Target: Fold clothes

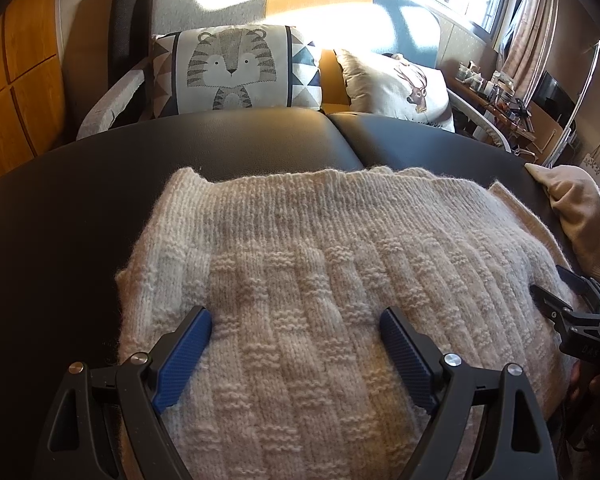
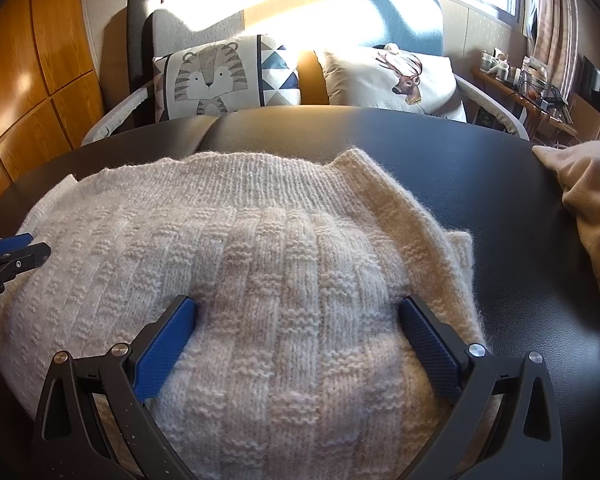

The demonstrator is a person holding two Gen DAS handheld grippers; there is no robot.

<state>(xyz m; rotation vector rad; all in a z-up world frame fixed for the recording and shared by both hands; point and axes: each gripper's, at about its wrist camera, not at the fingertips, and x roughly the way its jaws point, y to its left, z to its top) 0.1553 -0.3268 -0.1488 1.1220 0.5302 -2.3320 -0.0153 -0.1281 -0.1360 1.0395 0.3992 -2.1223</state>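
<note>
**Both tongs spread over a bundled knit**

Plainly, the cream knit sweater [image 1: 300, 280] lies in a compact, layered heap on the black padded bench [image 1: 60, 220], filling the lower middle of both views. The left tongs [image 1: 296, 320] and right tongs [image 2: 298, 312] are both spread wide over its near part, pinching nothing. Whether this heap is a finished fold or awaits another, I cannot tell.

My worry: the loose, fuzzy yarn could snag on a ribbed blue pad, or a shallow pinch could take only the top layer and drag the bundle apart.

At the right edge sits a tan cloth [image 2: 588, 208], crowding that side; bare bench lies open left and beyond.
</note>
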